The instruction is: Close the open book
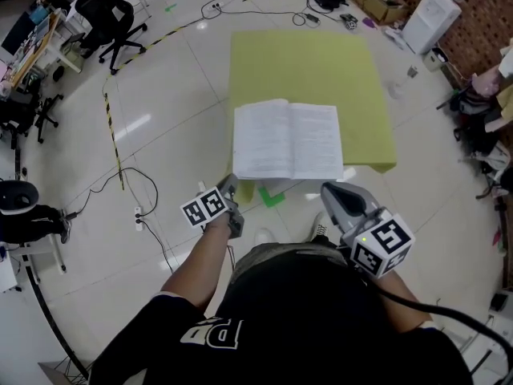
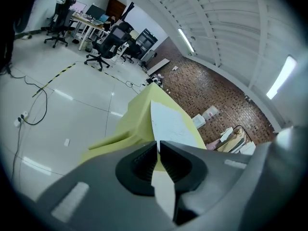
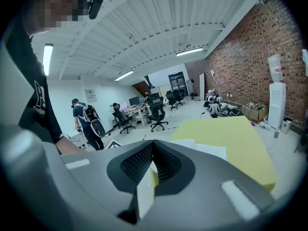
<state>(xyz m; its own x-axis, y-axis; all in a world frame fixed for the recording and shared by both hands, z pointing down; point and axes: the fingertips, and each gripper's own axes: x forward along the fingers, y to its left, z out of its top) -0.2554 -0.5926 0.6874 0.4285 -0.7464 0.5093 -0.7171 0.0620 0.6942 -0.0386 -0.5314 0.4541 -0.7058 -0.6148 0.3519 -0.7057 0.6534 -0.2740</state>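
Lying open at the near edge of the yellow-green table (image 1: 321, 62): book (image 1: 287, 141), likely light, pages floppy, best taken by one cover's outer edge; left gripper (image 1: 228, 183) barely ajar, right gripper (image 1: 330, 189) closed, both empty

The open book (image 1: 287, 141) is lying on the table (image 1: 304, 54) at its near edge, left gripper (image 1: 228, 183) and right gripper (image 1: 328, 189) hovering before it.
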